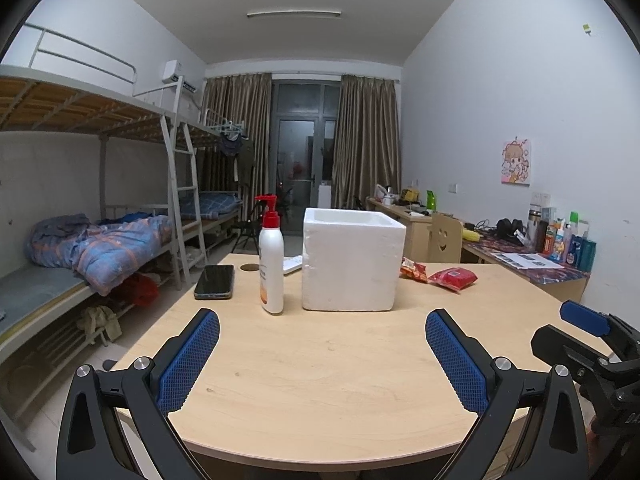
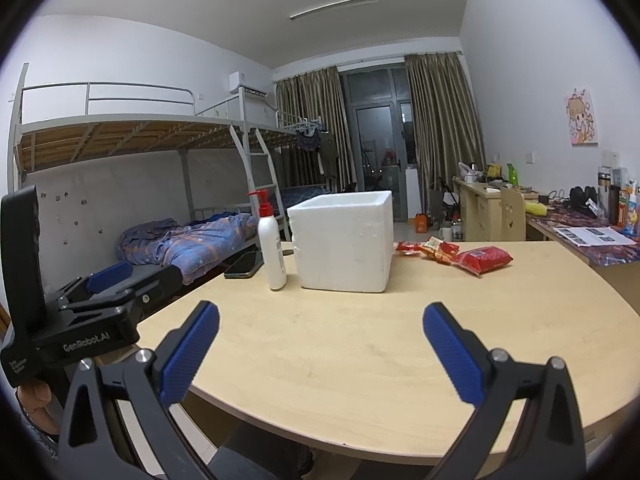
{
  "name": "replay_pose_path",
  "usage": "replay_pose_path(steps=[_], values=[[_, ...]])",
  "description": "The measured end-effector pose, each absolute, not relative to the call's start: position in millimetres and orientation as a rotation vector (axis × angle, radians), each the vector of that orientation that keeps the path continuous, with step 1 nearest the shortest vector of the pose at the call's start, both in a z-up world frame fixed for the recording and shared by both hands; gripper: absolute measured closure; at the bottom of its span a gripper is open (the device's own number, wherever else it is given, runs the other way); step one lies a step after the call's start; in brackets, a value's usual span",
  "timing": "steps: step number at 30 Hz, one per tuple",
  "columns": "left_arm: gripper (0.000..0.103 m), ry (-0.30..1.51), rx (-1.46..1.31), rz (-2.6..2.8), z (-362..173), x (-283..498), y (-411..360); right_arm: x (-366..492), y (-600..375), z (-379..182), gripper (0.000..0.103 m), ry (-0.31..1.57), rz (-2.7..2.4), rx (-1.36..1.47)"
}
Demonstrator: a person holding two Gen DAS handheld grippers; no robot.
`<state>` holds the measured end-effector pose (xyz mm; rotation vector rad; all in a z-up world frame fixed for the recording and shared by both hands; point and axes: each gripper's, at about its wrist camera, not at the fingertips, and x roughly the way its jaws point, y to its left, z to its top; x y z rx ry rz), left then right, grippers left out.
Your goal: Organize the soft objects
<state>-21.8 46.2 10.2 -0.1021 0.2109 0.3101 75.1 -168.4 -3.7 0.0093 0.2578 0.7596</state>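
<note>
Both the left gripper (image 1: pixel 322 354) and right gripper (image 2: pixel 320 350) hover spread wide over the table (image 1: pixel 320 392), holding nothing. Red snack packs (image 2: pixel 484 259) lie just right of the foam box (image 2: pixel 342 240), pump bottle (image 1: pixel 271 258) on its left

table (image 1: pixel 320 380), foam box (image 1: pixel 350 264), bottle (image 1: pixel 271 264), phone (image 1: pixel 215 282), snack packets (image 1: pixel 452 279)

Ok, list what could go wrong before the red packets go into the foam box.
1. The pump bottle stands upright close beside the foam box; a left claw sweep might topple it.
2. The red packets lie past the box, so the open right claw may nudge it when reaching.
</note>
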Motion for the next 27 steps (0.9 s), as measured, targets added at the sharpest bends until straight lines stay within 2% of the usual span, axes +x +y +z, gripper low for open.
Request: replay_pose_path(steps=[27], values=[[0.0, 0.202, -0.092, 0.315, 11.6, -24.7, 45.6, 69.9, -163.2, -1.1, 0.0, 0.262, 0.775, -0.016]])
